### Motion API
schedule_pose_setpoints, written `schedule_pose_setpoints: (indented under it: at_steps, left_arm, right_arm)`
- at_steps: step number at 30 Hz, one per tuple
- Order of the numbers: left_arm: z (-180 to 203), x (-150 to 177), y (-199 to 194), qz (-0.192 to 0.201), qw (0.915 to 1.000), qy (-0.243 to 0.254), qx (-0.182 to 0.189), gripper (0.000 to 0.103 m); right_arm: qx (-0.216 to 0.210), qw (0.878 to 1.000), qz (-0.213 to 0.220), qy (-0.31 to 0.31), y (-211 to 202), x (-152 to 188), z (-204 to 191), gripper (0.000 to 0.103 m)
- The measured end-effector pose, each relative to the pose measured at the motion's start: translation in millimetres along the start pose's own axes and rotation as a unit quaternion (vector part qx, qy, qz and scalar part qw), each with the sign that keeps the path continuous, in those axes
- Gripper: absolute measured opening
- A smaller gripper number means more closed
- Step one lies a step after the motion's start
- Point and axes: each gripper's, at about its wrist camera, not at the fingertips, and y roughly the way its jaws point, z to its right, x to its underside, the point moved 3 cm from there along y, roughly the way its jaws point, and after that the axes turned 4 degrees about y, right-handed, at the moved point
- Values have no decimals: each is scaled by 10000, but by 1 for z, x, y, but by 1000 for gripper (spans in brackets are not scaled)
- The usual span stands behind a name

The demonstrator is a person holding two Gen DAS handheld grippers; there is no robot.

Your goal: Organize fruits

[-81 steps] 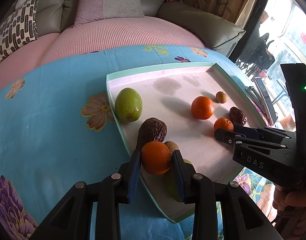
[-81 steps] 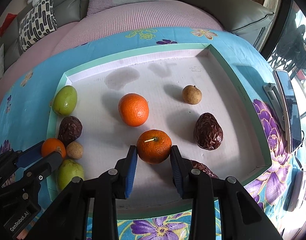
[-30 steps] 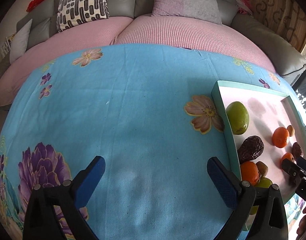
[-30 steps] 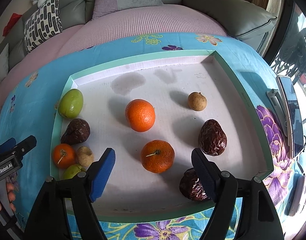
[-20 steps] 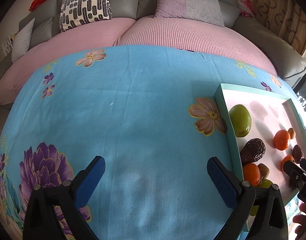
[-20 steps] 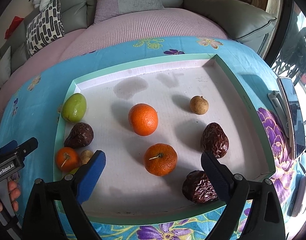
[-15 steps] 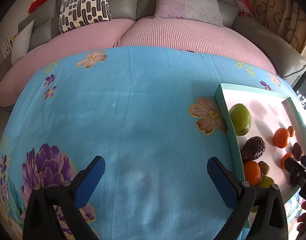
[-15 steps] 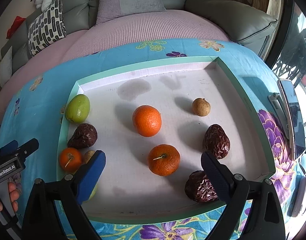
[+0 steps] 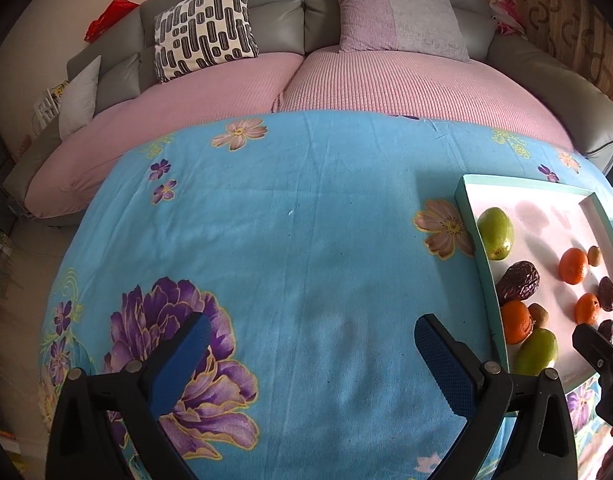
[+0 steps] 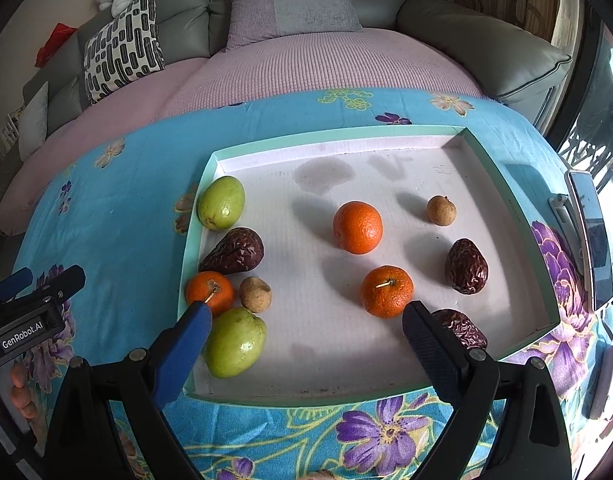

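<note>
9 fruits [image 10: 357,227] lie in the tray [image 10: 502,184], 5 along its left wall.

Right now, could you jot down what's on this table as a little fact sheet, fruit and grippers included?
Tray: shallow, green-rimmed, on a blue flowered cloth
Oranges: three, one in the left cluster, two nearer the middle
Green fruits: two, both by the left rim
Dark wrinkled fruits: three
Small brown fruits: two
Left gripper: open, empty, over the cloth beside the tray
Right gripper: open, empty, over the tray's near edge
Phone: on the cloth to the right
</note>
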Motion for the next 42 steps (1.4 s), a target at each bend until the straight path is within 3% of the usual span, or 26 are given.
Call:
schedule_pose_setpoints:
  at_steps: [13,24,42]
  left_arm:
    - [-18,31,-15,-79,9999,-29,-125,103]
    - [-31,51,-17,-193,9996,-127,-134,103]
    - [-27,53,-9,-326,9994,-77,30,103]
  right_arm:
    - [-112,9996,228,-119,-23,15,-20,96]
    - [-139,9995,157,-221,-27,41,-23,96]
    - [-68,9997,161,-187,-22,38,-20,97]
